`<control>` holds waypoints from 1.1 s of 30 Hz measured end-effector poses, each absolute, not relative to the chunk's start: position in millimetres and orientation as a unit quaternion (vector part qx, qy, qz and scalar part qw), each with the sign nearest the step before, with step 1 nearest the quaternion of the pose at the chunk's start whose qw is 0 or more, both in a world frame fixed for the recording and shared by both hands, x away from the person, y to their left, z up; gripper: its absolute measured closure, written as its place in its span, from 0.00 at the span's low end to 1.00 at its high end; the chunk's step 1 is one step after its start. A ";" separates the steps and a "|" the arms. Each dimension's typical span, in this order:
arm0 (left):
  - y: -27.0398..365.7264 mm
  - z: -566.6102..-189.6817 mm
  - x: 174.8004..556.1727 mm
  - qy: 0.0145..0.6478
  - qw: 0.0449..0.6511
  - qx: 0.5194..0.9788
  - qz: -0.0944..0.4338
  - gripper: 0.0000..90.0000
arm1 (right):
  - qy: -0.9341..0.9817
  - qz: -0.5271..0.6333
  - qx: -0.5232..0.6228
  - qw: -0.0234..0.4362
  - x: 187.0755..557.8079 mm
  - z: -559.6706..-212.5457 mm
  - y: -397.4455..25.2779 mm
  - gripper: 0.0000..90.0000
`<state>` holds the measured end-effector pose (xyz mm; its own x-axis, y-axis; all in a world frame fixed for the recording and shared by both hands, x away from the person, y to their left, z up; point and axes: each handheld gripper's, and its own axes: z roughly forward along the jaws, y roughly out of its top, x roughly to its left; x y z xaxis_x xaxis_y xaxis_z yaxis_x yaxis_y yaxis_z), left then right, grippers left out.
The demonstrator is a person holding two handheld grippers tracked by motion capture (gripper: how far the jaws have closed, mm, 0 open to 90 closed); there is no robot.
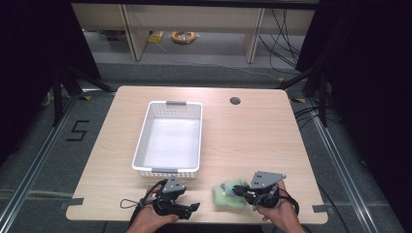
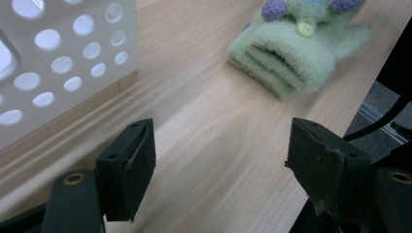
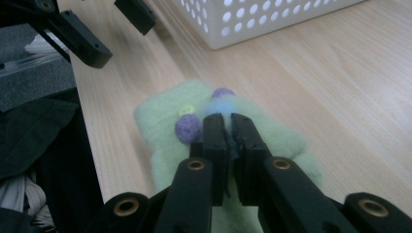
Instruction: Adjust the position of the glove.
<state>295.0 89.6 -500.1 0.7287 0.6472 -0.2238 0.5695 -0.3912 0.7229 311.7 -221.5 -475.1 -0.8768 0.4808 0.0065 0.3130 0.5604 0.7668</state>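
Observation:
A fuzzy pale-green mitten point(image 1: 227, 196) with purple and blue pompoms and a yellow button lies flat near the table's front edge, right of centre. My right gripper point(image 1: 237, 190) rests on it from the right. In the right gripper view its jaws point(image 3: 228, 127) are shut, pinching the mitten point(image 3: 160, 116) at the blue pompom. My left gripper point(image 1: 192, 208) sits just left of the mitten, low over the wood. It stands open point(image 2: 221, 145) with only bare table between its fingers, and the mitten point(image 2: 291, 53) lies ahead of it, apart from them.
A white perforated basket point(image 1: 145, 125) stands mid-table, its near wall point(image 2: 58, 58) close to my left gripper. A round cable hole point(image 1: 235, 101) sits at the back right. The table's front edge runs right behind both hands.

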 end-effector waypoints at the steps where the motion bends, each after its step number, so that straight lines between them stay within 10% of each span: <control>1: 89.6 -499.9 295.0 0.363 0.412 0.834 0.050 0.28 | 0.876 0.412 0.227 0.104 311.2 -475.4 -221.1 0.95; 13: 87.3 -501.5 294.1 0.366 0.415 0.832 0.034 0.28 | 0.859 0.418 0.280 0.096 312.5 -472.5 -224.2 0.67; 33: 56.3 -496.7 303.5 0.379 0.440 0.814 -0.003 0.29 | 0.804 0.412 0.423 0.073 312.5 -472.8 -252.0 0.59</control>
